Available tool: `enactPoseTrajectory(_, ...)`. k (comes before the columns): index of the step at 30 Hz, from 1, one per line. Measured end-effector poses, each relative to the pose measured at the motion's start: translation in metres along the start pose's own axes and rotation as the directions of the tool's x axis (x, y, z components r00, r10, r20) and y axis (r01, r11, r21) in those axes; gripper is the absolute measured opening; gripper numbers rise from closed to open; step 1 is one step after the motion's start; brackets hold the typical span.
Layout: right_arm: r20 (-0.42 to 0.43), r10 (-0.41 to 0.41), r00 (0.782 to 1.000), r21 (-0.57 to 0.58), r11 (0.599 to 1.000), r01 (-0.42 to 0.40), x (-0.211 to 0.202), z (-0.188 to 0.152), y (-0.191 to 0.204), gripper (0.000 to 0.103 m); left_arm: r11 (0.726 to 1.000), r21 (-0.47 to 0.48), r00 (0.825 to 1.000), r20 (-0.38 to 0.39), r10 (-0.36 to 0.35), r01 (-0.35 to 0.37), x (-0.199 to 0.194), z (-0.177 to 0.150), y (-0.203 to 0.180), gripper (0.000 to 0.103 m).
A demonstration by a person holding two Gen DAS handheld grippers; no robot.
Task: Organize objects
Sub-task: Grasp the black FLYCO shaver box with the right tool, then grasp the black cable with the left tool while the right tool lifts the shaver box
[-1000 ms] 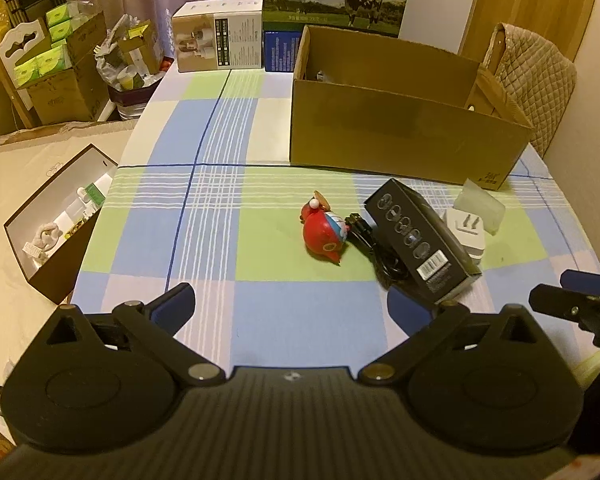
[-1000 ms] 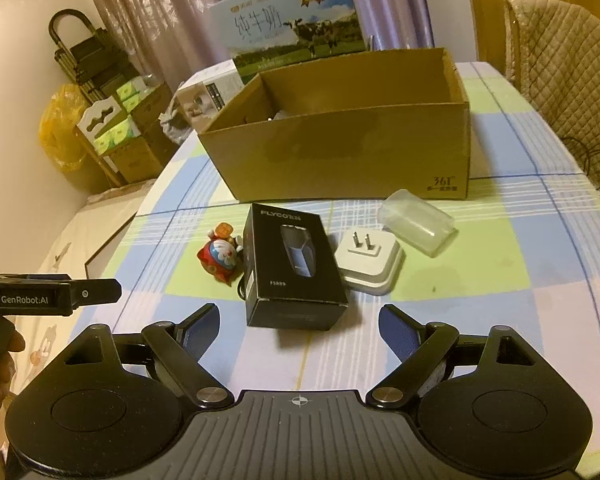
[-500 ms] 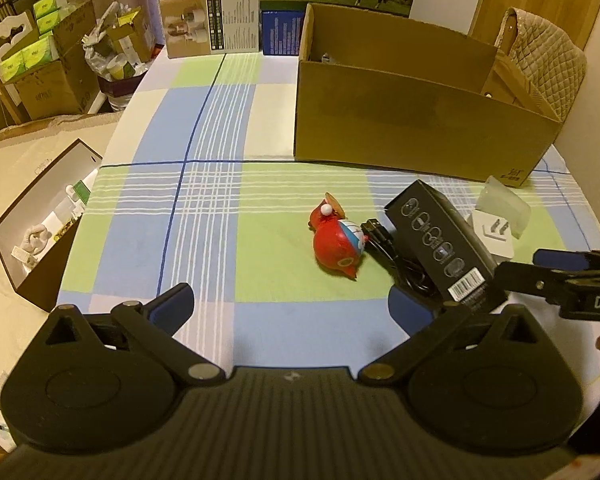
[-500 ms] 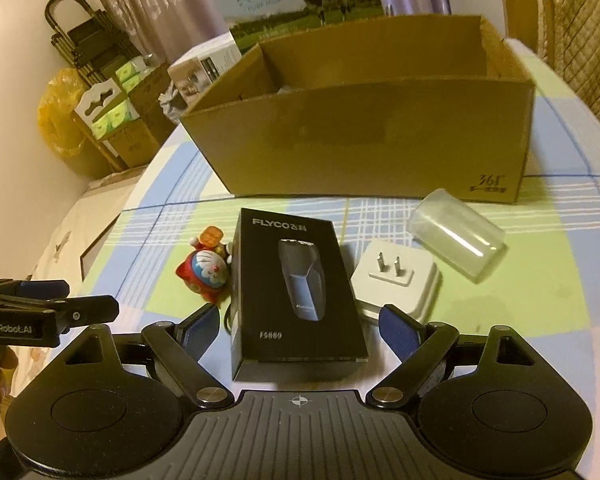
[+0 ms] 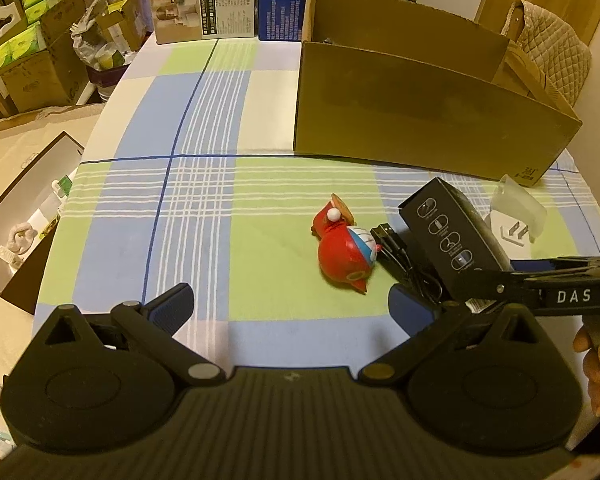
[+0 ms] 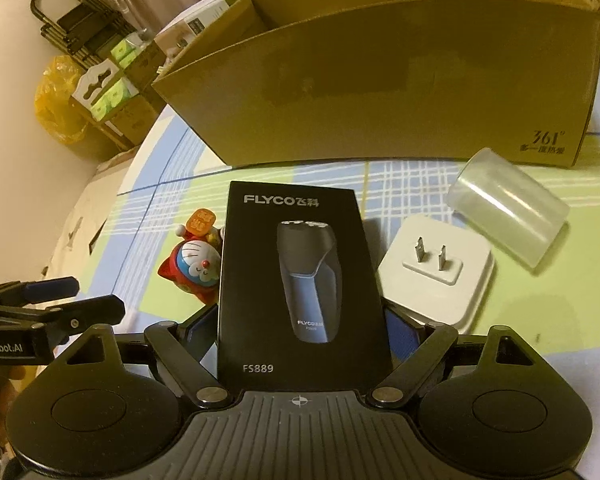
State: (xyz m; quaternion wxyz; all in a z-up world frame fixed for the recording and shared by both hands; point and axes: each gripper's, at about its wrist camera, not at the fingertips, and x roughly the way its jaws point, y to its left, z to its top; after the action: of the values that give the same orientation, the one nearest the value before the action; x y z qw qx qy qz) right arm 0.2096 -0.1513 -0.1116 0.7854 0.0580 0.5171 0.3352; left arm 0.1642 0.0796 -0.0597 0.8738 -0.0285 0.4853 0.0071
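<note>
Left wrist view: left gripper (image 5: pixel 288 304) spread wide, grasping nothing, low over checked worktop (image 5: pixel 204 200). Red cat figurine (image 5: pixel 346 250) lies ahead, black cable (image 5: pixel 400 256) just beside it.

Right wrist view: right gripper (image 6: pixel 302 330) straddles black shaver box (image 6: pixel 300 280) on worktop, blue pads flanking its sides; whether clenched, cannot tell. White plug adapter (image 6: pixel 440 268), clear cap (image 6: pixel 508 204) to right, cardboard box (image 6: pixel 380 92) behind.

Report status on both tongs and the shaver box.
Right tongs straddling shaver box, not clamped. Left tongs open, empty. Black cable against box; toy close.
</note>
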Motion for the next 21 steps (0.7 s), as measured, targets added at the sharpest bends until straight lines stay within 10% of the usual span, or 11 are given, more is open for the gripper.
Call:
enactPoseTrajectory(10, 0.025, -0.185, 0.982, -0.157, 0.97, 0.187, -0.024, -0.021, 0.007, 0.079, 0.998, -0.008, 0.998, -0.011, -0.058, 0.058, 0.003, -0.004, -0.01, 0.1)
enactPoseTrajectory(21, 0.072, -0.261, 0.963, -0.264, 0.926, 0.271, -0.038, -0.059, 0.003, 0.079, 0.983, -0.009, 0.982, -0.049, -0.183, 0.183, 0.024, -0.005, -0.058, 0.068)
